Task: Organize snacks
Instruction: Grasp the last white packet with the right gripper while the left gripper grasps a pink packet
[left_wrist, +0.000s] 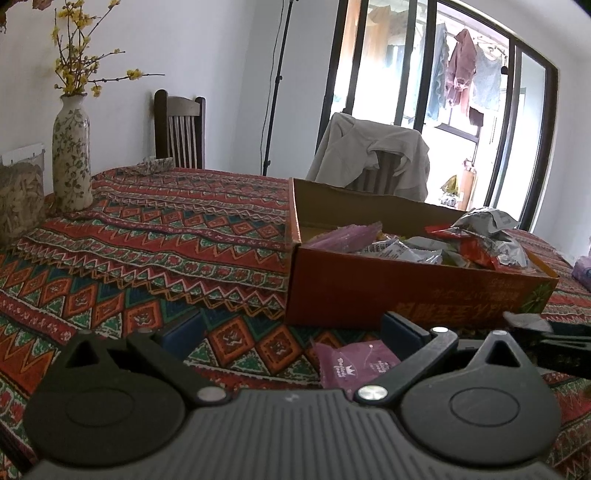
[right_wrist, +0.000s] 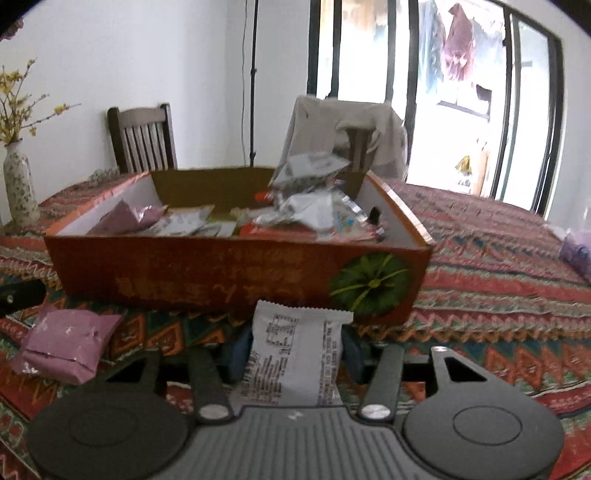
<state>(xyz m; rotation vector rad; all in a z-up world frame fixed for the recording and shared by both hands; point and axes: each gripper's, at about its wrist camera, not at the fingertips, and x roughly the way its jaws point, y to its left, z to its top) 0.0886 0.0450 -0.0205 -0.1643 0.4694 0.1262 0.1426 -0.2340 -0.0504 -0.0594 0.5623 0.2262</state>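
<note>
right gripper (right_wrist: 291, 352) pinches crinkly white packet (right_wrist: 295, 354) — cardboard box (right_wrist: 229, 273) near.

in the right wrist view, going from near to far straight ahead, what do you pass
Right tool shut on the white snack packet → orange cardboard box of snacks → chair draped with a beige garment → window.

So the table (left_wrist: 155, 236) has this busy red, green and orange zigzag cloth over the whole top. Sitting right on it: an open orange cardboard box (right_wrist: 229, 273) full of snack packets, a purple snack packet (right_wrist: 68, 341) lying just in front of the box's near left corner, and another purple packet (right_wrist: 576, 253) well off to the right. At the far left there's a floral vase (left_wrist: 72, 155) with yellow-flowered twigs.
</note>
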